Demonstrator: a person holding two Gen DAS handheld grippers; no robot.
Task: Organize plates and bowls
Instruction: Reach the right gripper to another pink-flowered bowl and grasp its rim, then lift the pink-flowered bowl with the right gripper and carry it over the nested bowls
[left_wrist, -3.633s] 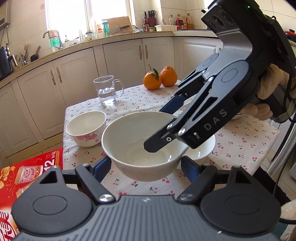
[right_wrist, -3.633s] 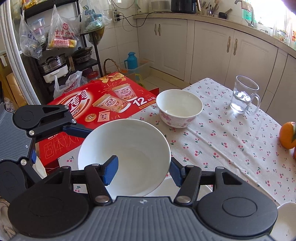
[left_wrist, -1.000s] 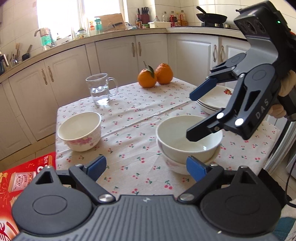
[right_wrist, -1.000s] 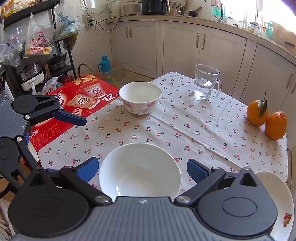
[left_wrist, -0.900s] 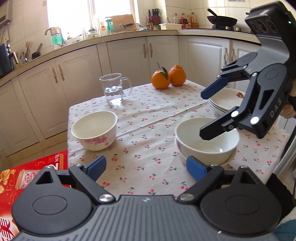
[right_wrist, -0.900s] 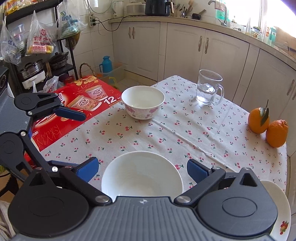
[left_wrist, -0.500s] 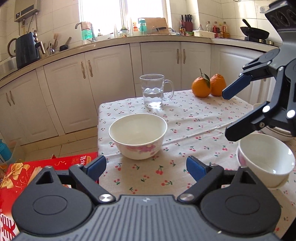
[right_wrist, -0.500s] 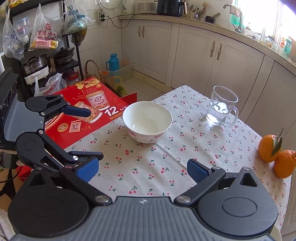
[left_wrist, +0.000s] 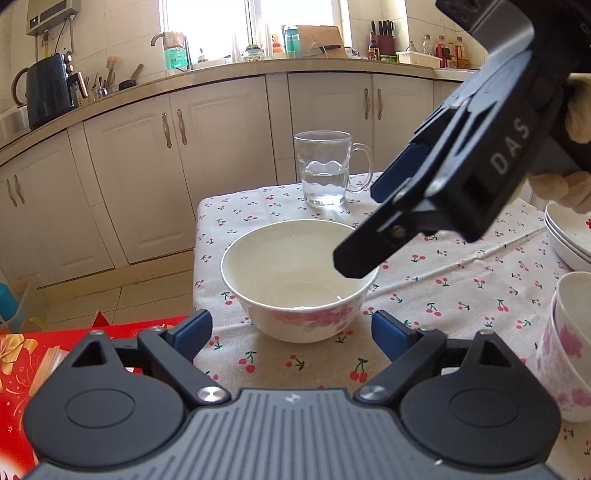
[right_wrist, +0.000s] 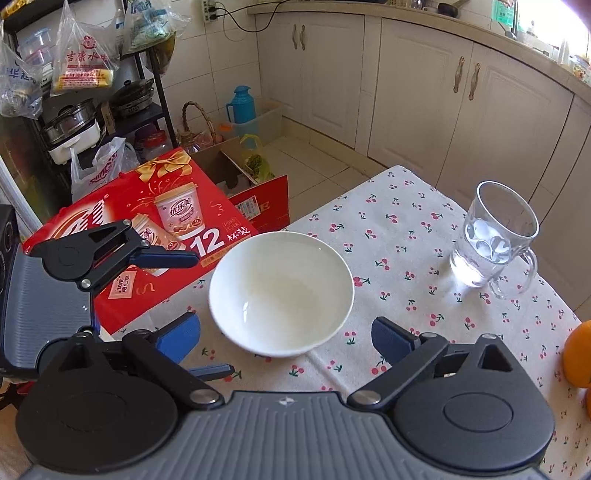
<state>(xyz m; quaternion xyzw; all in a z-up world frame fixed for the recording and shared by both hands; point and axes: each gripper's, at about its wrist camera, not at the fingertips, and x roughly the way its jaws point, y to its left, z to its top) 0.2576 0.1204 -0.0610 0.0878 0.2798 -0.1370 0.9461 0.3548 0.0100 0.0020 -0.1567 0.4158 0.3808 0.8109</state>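
Tongs first: the left gripper (left_wrist: 291, 328) stands open at the bottom of its own view, both blue pads short of the flowered bowl (left_wrist: 299, 280) and clear of its sides. The right gripper (right_wrist: 286, 334) is open too, though its jaws have just been closing a little; nothing is between them yet, and in the left view one dark finger hangs over the bowl's right rim without clearly touching it. A gloved hand (left_wrist: 569, 181) holds this tool at the upper right edge of that frame.

The bowl sits empty and upright on the cherry-print tablecloth (left_wrist: 461, 273), near the table's left edge in the left view and just ahead of both pairs of jaws. Behind it stands a glass mug (left_wrist: 327, 170) holding some water. At the right edge of the left view, two bowls (left_wrist: 569, 347) are nested one inside the other, and above them a small stack of plates (left_wrist: 569, 232) shows at the frame's border. An orange (right_wrist: 578, 354) peeks in at the right edge of the right view; a red carton (right_wrist: 147, 221) lies on the floor beyond the table.

Judging by this layout, most sorting is done: plates are stacked, two bowls are nested. What seems left is lifting this last loose bowl and setting it onto the nested pair.
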